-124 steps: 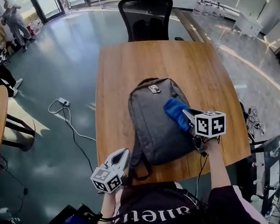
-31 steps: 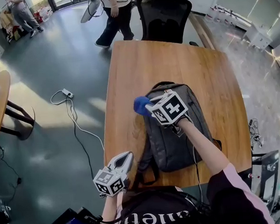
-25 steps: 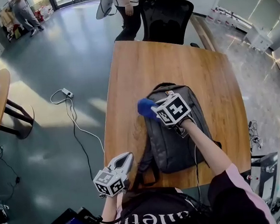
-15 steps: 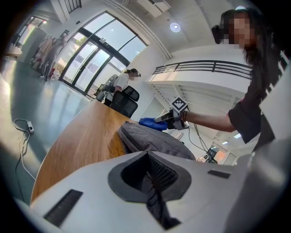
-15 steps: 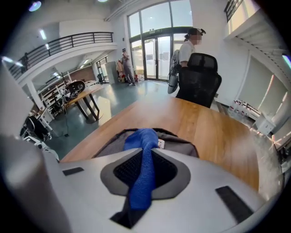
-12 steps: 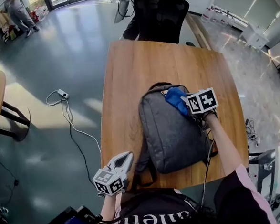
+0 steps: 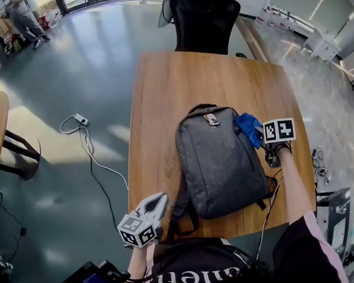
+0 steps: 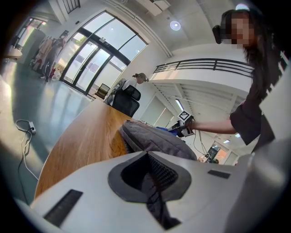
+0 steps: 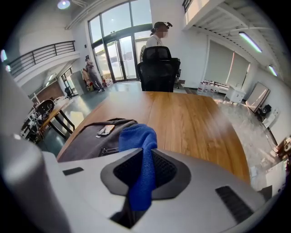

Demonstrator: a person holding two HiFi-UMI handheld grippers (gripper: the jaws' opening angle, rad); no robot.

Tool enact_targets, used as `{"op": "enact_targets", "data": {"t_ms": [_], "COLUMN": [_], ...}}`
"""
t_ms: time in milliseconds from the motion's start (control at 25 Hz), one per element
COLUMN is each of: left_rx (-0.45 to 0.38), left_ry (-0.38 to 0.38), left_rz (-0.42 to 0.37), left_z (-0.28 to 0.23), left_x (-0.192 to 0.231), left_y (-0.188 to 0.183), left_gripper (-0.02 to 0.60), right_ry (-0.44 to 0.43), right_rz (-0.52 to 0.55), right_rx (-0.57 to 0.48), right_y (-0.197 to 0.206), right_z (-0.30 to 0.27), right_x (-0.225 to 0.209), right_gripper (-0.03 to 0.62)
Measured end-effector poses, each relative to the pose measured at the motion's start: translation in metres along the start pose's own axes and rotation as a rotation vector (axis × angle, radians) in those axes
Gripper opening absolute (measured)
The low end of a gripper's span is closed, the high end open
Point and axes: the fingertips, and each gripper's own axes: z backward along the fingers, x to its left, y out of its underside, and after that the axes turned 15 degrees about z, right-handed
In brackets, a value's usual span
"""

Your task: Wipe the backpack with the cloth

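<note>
**Firmly pinched: cloth [image 9: 140, 157] at the backpack's [image 7: 217, 159] right edge**

Your right gripper [image 9: 142, 178] has its jaws closed on the blue cloth. One fold stands up above the jaws and the rest hangs down between them. From your head, the cloth bunches ahead of that gripper, with its marker cube behind it and your forearm reaching in from the lower right. The cloth lies against the backpack's right side, close to its top. The views do not settle how hard it presses there.

Your left gripper [image 8: 148, 157] has its jaws pressed together. Its own view shows only a dark slit below the seam where they meet. You hold it low, just off the near left corner of the table [image 7: 162, 108]. It points toward the backpack's shoulder straps, which trail to the table's near edge. It is close beside a strap, but you cannot tell from these views whether it touches.

The grey backpack lies flat on the wooden table, back down. Its top handle and a small tag face the far end, and it sits toward the table's near right part.

Beyond the far edge stands a black chair [image 7: 204, 18], and a person stands behind it. A white cable [image 7: 90, 150] lies on the floor to the left.
</note>
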Motion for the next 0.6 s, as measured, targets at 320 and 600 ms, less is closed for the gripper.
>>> {"op": "enact_targets", "data": {"t_ms": [320, 600], "left_rx": [0.003, -0.007], "left_ry": [0.002, 0.001], "left_rz": [0.001, 0.004], "left_z": [-0.004, -0.002], "left_x": [0.0, 0.002], "left_y": [-0.001, -0.005], "left_gripper": [-0.002, -0.002], "right_ry": [-0.059, -0.226], "right_rz": [0.09, 0.209], "right_rx": [-0.126, -0.243], "right_y": [-0.055, -0.133], "right_z": [0.03, 0.024], "right_x": [0.031, 0.13], "right_gripper": [0.061, 0.061]}}
